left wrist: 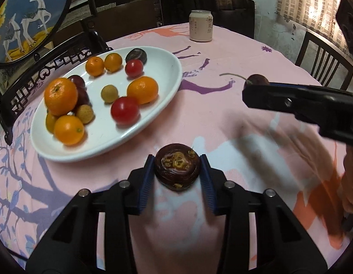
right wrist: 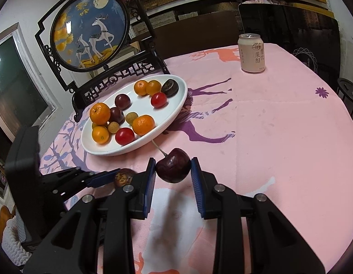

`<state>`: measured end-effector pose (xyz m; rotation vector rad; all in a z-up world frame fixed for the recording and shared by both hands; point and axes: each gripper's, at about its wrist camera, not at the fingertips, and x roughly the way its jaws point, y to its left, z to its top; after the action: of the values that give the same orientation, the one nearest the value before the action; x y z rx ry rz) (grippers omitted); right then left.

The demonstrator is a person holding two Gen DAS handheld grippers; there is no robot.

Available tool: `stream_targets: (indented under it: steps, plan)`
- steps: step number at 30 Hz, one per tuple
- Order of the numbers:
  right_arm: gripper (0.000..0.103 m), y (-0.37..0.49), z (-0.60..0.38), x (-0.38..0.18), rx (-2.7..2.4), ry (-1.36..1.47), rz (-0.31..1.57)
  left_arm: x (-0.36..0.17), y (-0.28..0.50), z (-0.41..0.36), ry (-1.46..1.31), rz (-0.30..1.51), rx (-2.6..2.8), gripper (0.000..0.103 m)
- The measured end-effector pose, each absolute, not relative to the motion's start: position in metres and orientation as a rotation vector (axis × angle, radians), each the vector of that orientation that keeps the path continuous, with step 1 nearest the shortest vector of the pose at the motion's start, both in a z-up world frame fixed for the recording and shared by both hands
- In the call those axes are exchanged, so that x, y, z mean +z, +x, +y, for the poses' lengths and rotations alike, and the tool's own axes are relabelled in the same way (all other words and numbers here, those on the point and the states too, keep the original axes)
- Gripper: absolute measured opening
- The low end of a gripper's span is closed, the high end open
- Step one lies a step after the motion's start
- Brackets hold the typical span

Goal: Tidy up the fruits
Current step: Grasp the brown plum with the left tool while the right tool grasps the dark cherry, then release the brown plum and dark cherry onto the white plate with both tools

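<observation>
My left gripper [left wrist: 177, 161] is shut on a dark brown round fruit [left wrist: 177, 169] with yellowish marks on top, just above the pink tablecloth in front of the plate. In the right wrist view, my right gripper [right wrist: 173, 166] is shut on a dark red cherry [right wrist: 173, 169] whose pale stem points toward the plate. The left wrist view shows that cherry [left wrist: 256, 80] at the right, held off the cloth. The white oval plate [left wrist: 167, 68] [right wrist: 174, 114] holds several oranges, two red tomatoes, dark plums, small tan fruits and one more dark brown fruit. The left gripper [right wrist: 107, 179] and its fruit [right wrist: 123, 177] lie left of the cherry.
A pale drink can [left wrist: 201, 25] [right wrist: 251, 53] stands at the far side of the round table. A black-framed deer screen [left wrist: 27, 16] [right wrist: 89, 29] stands behind the plate. Dark chairs [left wrist: 322, 64] ring the table edge. A hand [left wrist: 352, 182] shows at the right.
</observation>
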<state>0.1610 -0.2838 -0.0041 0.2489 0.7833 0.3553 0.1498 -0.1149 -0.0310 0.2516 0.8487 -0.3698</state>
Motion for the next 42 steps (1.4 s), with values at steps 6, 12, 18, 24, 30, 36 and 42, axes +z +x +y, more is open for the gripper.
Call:
stream_targets:
  steps: [6,12,18,24,30,36,42]
  plan:
    - [0.031,0.157,-0.276,-0.006,0.376,0.225,0.789,-0.011,0.13,-0.085,0.204,0.803,-0.303,0.04]
    - [0.031,0.15,-0.267,-0.004,0.399,0.209,0.78,0.001,0.126,-0.035,0.125,0.785,-0.182,0.04]
    - [0.031,0.143,-0.26,0.001,0.401,0.182,0.756,0.022,0.144,0.01,-0.019,0.763,-0.098,0.04]
    - [0.031,0.144,-0.258,0.0,0.4,0.18,0.757,0.027,0.152,0.014,0.014,0.724,-0.027,0.04]
    - [0.031,0.144,-0.255,0.003,0.402,0.184,0.75,0.028,0.151,0.013,0.031,0.715,-0.018,0.04]
    - [0.031,0.154,-0.242,0.015,0.41,0.162,0.738,0.039,0.161,0.001,0.081,0.687,-0.009,0.041]
    - [0.031,0.184,-0.229,0.037,0.411,0.15,0.695,0.058,0.181,-0.017,0.132,0.616,-0.018,0.042]
